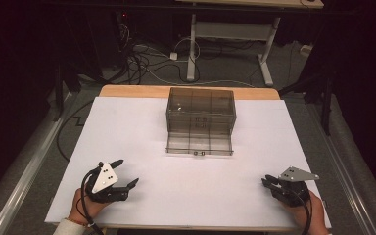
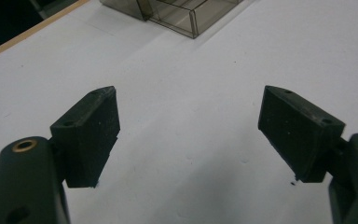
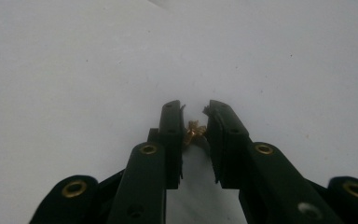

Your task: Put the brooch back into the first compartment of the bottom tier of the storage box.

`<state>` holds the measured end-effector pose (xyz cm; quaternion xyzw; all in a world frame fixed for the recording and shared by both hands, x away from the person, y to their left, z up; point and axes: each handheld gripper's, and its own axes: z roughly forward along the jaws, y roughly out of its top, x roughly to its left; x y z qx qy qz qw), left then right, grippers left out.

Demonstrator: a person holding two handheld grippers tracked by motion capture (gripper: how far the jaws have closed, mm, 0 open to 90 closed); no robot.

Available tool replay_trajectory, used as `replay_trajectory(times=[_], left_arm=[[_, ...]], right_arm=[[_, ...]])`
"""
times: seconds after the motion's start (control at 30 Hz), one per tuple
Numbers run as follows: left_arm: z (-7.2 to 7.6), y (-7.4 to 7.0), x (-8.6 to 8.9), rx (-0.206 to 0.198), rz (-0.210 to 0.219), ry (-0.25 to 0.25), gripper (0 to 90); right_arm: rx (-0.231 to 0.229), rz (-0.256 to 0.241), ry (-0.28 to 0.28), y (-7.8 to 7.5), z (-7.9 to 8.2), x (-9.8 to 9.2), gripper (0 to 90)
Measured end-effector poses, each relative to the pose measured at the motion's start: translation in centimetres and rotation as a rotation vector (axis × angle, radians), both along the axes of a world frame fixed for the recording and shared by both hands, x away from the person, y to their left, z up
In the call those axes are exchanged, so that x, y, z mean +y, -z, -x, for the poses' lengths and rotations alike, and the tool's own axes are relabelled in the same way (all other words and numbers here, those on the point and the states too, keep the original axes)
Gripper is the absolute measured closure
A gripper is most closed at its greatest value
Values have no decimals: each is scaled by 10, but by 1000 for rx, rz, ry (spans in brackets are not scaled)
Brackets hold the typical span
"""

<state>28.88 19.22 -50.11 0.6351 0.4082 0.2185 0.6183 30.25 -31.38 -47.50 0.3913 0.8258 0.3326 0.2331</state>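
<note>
The high view takes in the whole white worktop [image 1: 186, 186]: a smoky clear plastic drawer box [image 1: 201, 115] stands at upper centre of the frame, its bottom drawer [image 1: 199, 145] pulled out toward the person, with the left gripper [image 1: 126, 172] at lower left and the right gripper [image 1: 266, 181] at lower right, both well apart from the box and from each other. That view is too coarse to tell what the right gripper carries; the right gripper view settles it, showing the jaws drawn nearly together just above centre of the frame and clenched on a small brass-coloured metal piece [image 3: 194, 131], which sits pinched between the pads a little behind the tips, over bare white surface. Its exact kind is too small to make out. The left gripper view shows what the other two cannot: its jaws spread wide, one at lower left and one at lower right of the frame, released and holding nothing, with only the worktop between them and a corner of the drawer box [image 2: 177, 14] at the top edge
</note>
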Motion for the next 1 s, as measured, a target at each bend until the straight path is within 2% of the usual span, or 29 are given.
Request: replay_trajectory(times=[0.33, 1.0], left_arm=[[0, 1, -2, -1, -8, -1, 197], [0, 3, -4, 4, -22, 6, 197]], right_arm=[[-22, -7, 8, -1, -3, -1, 767], [-100, -33, 13, -14, -7, 1, 767]])
